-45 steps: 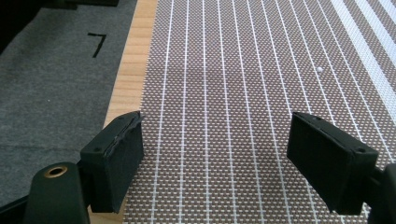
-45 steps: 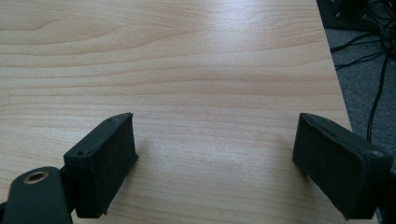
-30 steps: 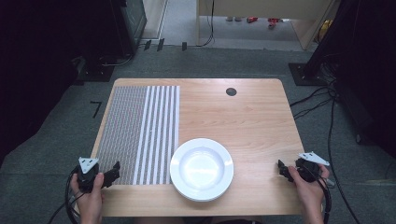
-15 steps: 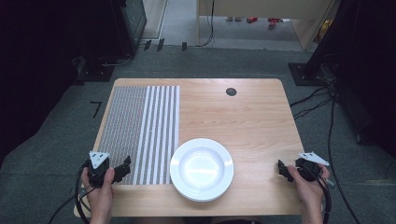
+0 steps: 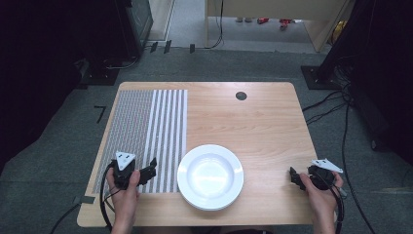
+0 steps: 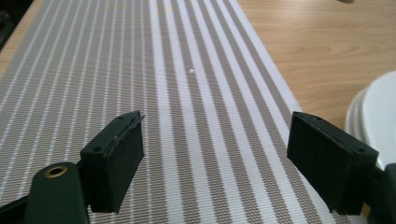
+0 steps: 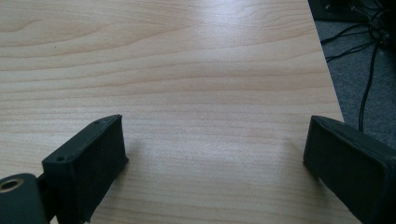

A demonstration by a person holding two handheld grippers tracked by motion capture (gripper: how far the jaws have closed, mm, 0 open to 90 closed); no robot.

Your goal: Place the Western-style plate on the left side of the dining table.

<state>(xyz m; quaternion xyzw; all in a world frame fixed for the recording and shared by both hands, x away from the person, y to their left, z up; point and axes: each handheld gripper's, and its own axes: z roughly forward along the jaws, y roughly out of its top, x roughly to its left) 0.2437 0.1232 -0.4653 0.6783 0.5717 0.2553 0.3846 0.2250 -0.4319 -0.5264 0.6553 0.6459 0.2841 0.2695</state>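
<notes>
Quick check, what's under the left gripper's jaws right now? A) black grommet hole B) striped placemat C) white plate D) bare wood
B: the left gripper, jaws open, hovers over the striped placemat; the white plate sits off to its side on the wooden table.

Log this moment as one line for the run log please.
left gripper: open, over striped placemat | right gripper: open, over bare table | white plate: empty, between grippers, untouched
</notes>
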